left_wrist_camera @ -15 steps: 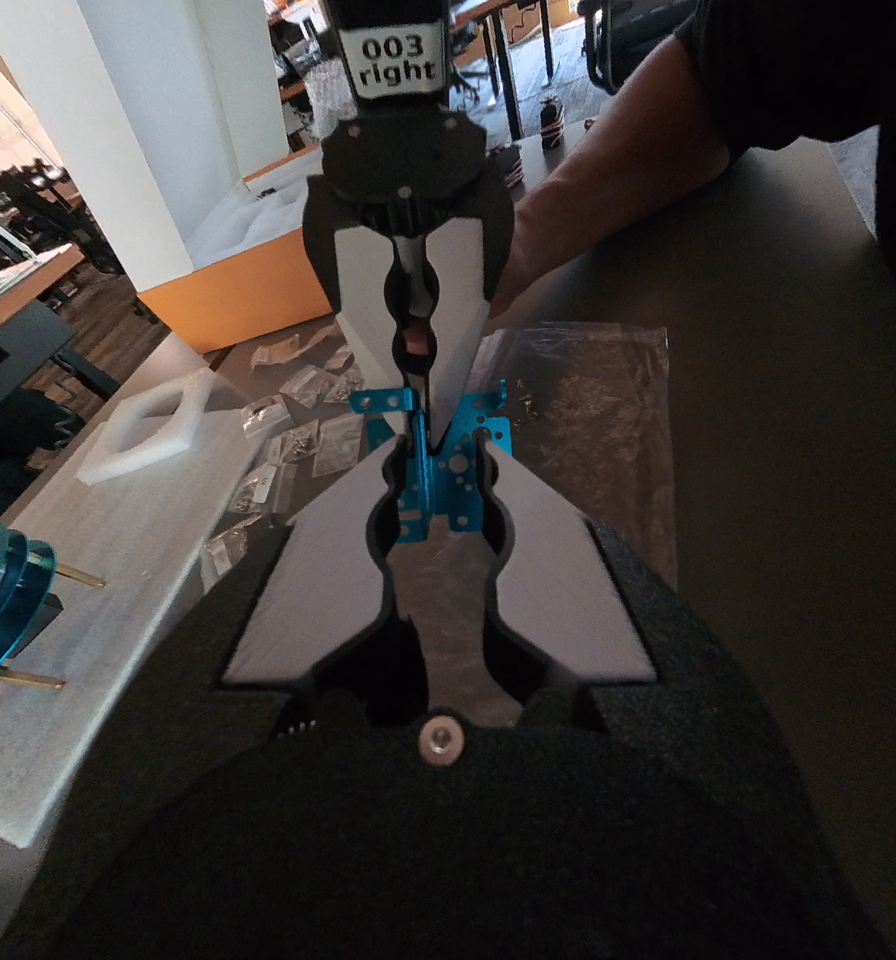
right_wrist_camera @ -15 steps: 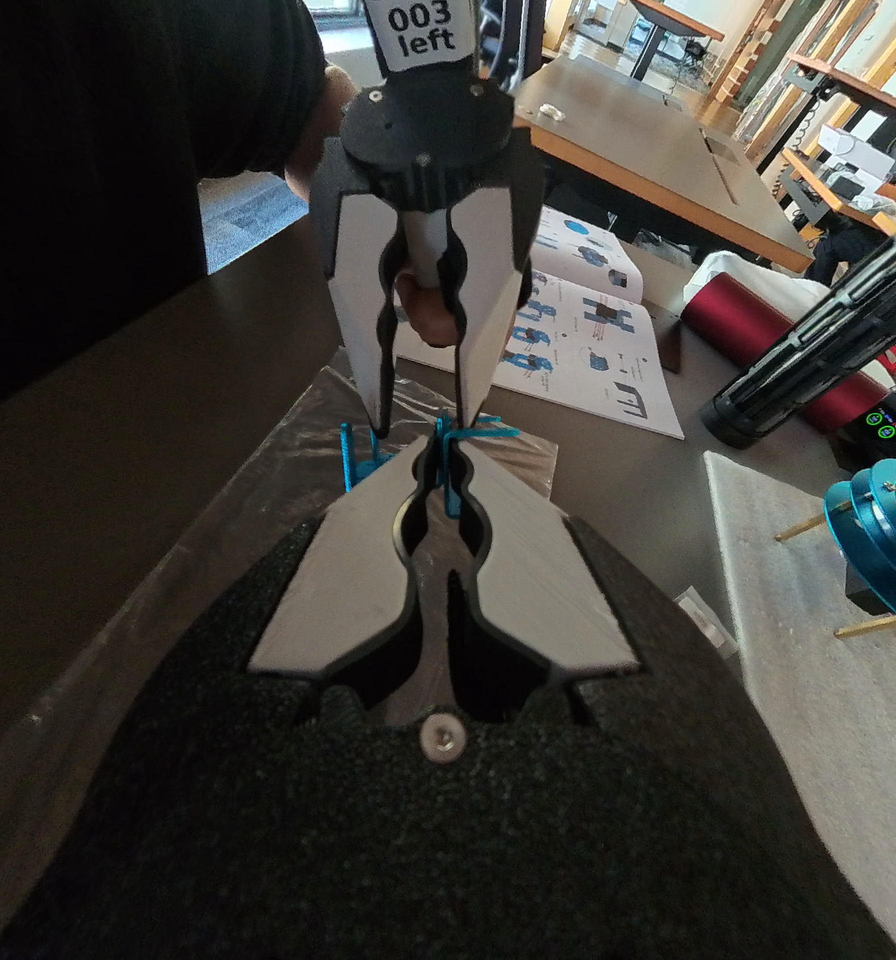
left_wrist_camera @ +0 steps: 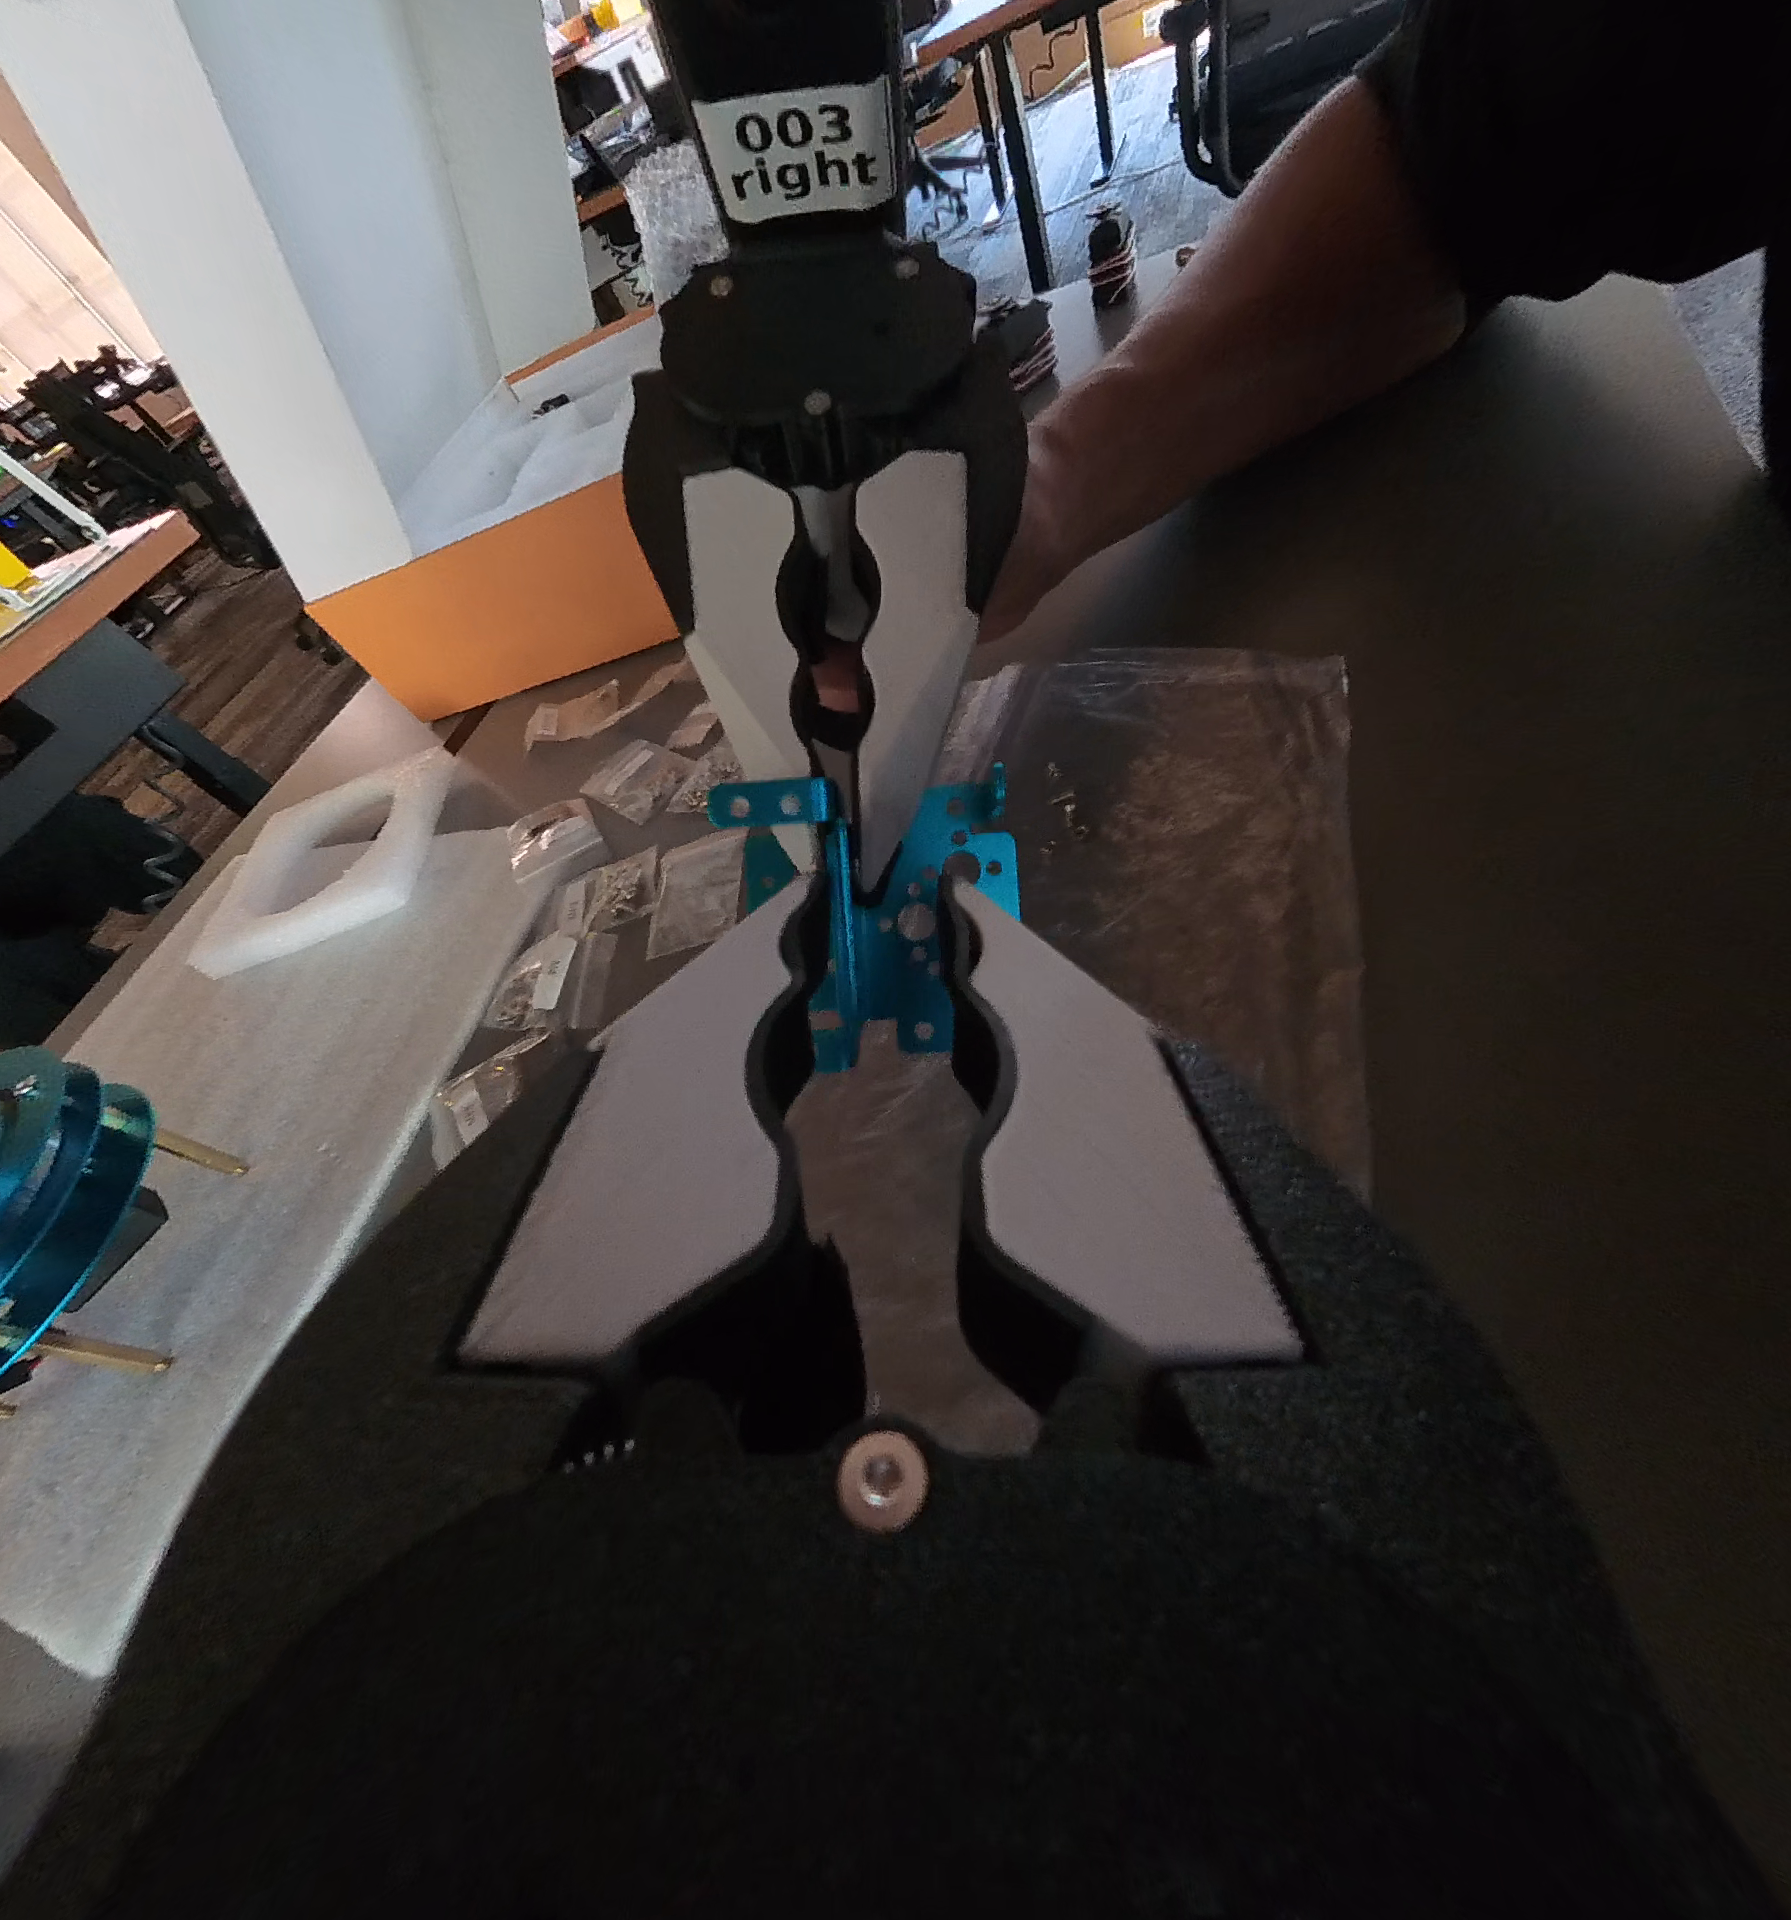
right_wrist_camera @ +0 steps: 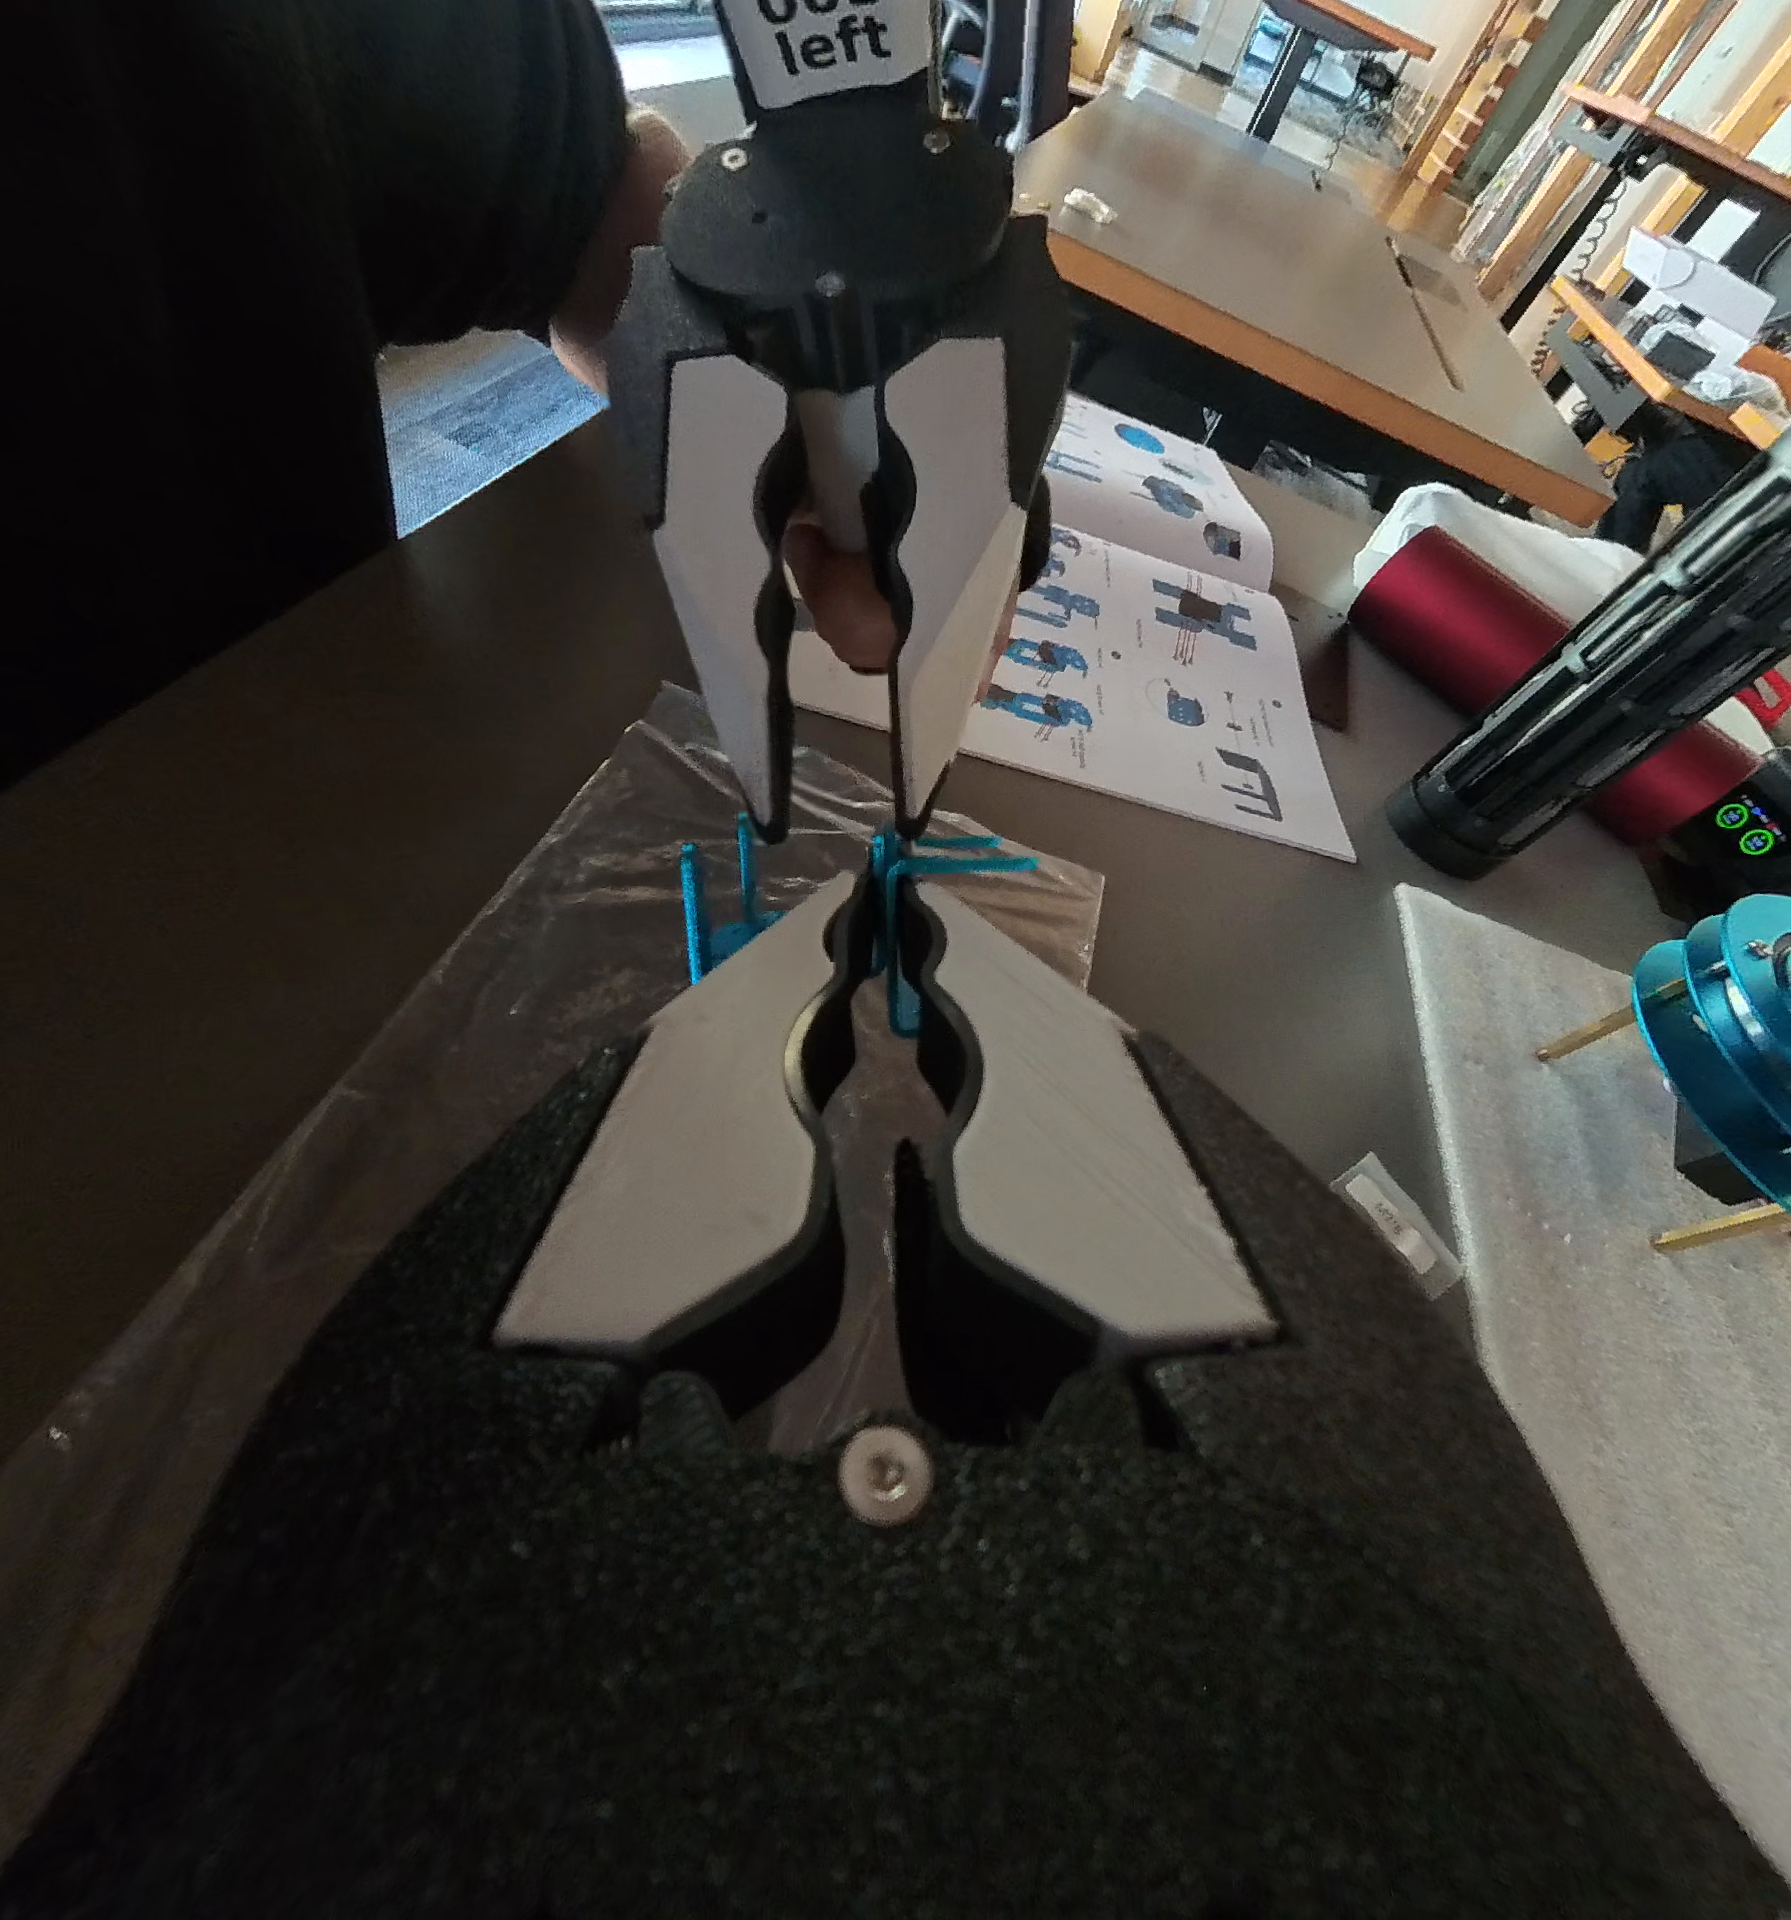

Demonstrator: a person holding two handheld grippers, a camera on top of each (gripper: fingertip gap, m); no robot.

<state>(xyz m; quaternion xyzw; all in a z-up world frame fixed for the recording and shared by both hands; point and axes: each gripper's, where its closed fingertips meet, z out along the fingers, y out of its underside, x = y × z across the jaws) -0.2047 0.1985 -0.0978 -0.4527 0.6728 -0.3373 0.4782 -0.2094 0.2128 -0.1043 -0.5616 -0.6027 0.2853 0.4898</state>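
Note:
A blue perforated metal bracket (left_wrist_camera: 922, 935) stands on a clear plastic bag (left_wrist_camera: 1182, 831) on the dark table. Its thin upright plate shows edge-on in the right wrist view (right_wrist_camera: 896, 971). My right gripper (right_wrist_camera: 886, 899) is shut on this upright plate; in the left wrist view it (left_wrist_camera: 860, 868) comes down from above, pinching the plate's top. My left gripper (left_wrist_camera: 880, 894) is open, its fingers on either side of the bracket. In the right wrist view it (right_wrist_camera: 839, 831) hangs over the bracket, one tip at the plate's top edge.
Small bags of screws (left_wrist_camera: 621, 883) and a white foam piece (left_wrist_camera: 319, 873) lie left of the bracket. A blue disc assembly with brass standoffs (right_wrist_camera: 1753, 1039) sits on a white foam mat (right_wrist_camera: 1649, 1403). An open booklet (right_wrist_camera: 1182, 675), a black cylinder (right_wrist_camera: 1618, 665) and a red roll (right_wrist_camera: 1473, 613) lie behind. Less than 4 cm separates the two grippers' tips.
Almost nothing has changed. Both grippers keep their hold and spacing on the bracket; the left gripper sits slightly higher in the right wrist view.

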